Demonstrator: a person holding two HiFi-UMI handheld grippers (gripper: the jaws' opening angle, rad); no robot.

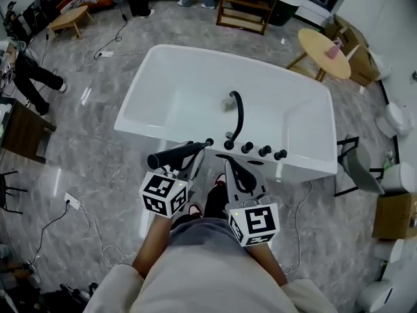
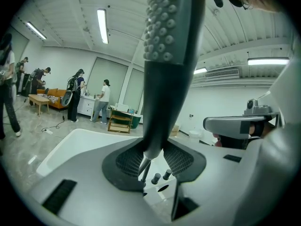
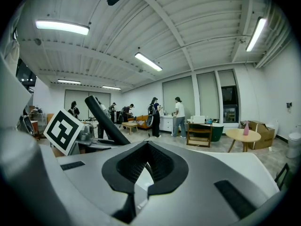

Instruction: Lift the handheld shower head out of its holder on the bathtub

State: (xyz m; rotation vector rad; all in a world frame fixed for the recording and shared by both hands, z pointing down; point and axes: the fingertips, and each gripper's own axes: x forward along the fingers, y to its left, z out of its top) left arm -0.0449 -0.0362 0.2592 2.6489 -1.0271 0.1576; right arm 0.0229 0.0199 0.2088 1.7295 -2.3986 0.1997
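The shower head (image 1: 179, 154) sits just above the bathtub's near rim (image 1: 195, 135), left of the knobs (image 1: 264, 151). It looks already clear of its holder. The left gripper (image 1: 194, 154) clamps its dark handle (image 2: 162, 107) between both pads, probably so the nozzle end stays well off the tub. The right gripper (image 1: 236, 168) hangs beside it over the same rim, jaws together on nothing, apparently only in reserve. The curved black spout (image 1: 238, 113) rises just past the knobs, and could snag the thin hose (image 2: 142, 167). A round table (image 1: 322, 51) stands beyond the tub's far right corner.
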